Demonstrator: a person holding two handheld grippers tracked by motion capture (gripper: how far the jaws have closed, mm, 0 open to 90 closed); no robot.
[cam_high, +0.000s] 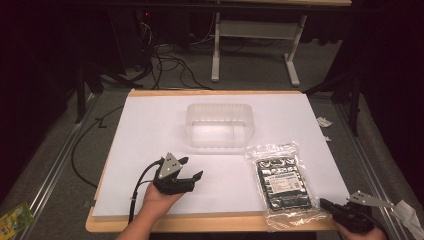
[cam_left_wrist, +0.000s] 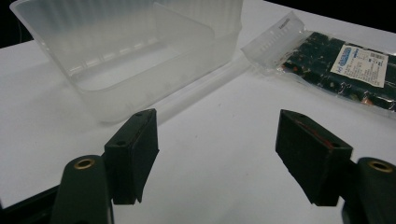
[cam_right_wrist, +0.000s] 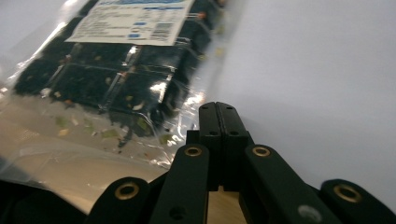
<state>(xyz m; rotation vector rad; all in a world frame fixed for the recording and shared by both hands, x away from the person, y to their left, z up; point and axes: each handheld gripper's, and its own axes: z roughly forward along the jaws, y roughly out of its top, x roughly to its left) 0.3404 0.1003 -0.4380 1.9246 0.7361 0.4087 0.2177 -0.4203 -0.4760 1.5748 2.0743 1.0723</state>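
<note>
A clear plastic tub (cam_high: 219, 108) stands empty at the middle back of the white sheet (cam_high: 150, 130). To its right and nearer me lies a sealed clear bag (cam_high: 284, 182) of dark pieces with a white label. My left gripper (cam_high: 192, 167) hovers front-left of the tub, jaws wide open with nothing between them. Its own view shows the tub (cam_left_wrist: 116, 93) ahead and the bag (cam_left_wrist: 345, 65) at the upper right beyond the left gripper (cam_left_wrist: 219, 154). My right gripper (cam_high: 323, 203) is low at the bag's near right corner. Pads pressed together, the right gripper (cam_right_wrist: 217, 109) sits just beside the bag (cam_right_wrist: 116, 70).
The sheet covers a wooden board (cam_high: 200, 222) whose front edge runs near my hands. Cables (cam_high: 170, 65) and a white desk frame (cam_high: 216, 55) stand on the floor behind. Paper scraps (cam_high: 324, 121) lie off the right side, and a green packet (cam_high: 12, 216) lies at the lower left.
</note>
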